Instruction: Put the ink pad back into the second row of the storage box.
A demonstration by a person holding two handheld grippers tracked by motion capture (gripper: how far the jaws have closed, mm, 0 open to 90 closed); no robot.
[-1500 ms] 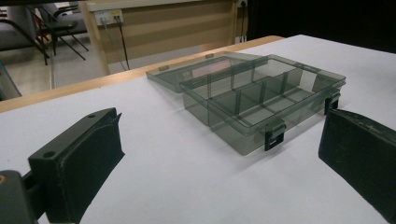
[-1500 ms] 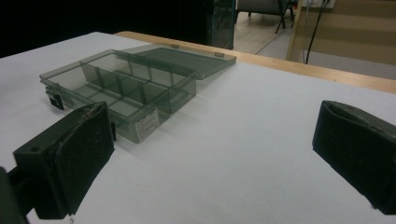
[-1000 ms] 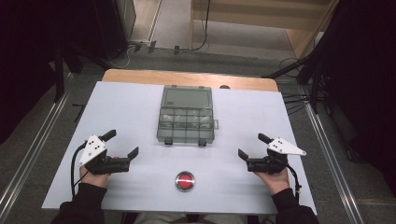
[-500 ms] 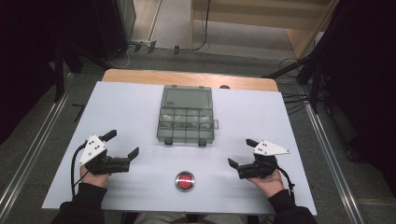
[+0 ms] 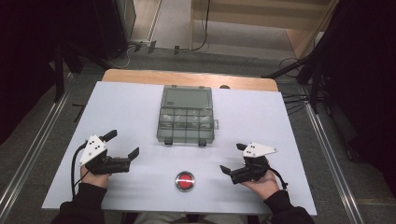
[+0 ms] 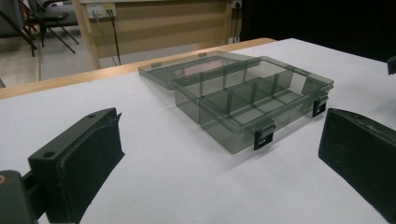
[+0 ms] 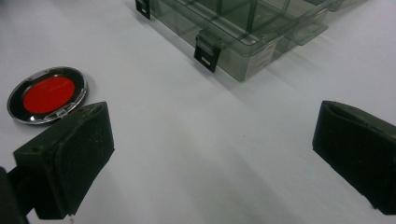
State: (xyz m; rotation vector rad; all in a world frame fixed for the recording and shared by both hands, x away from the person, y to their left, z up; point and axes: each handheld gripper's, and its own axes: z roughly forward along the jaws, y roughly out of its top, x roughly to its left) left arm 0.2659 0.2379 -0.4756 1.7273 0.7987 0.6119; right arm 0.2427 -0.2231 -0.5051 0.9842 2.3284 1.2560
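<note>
Faintly: pale label on organizer box (image 7: 261, 57), text unreadable.

Each hand held a black two-jaw tool: the left gripper (image 5: 124, 144) and the right gripper (image 5: 233, 158) both carried a grey three-cornered plate dotted with dark holes. Black cables trailed from them. The person wore dark long sleeves (image 5: 86, 200).

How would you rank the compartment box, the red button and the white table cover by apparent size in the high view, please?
1. White table cover, by far the largest.
2. Smoky clear plastic compartment box, lid open flat.
3. Red button, smallest.
</note>
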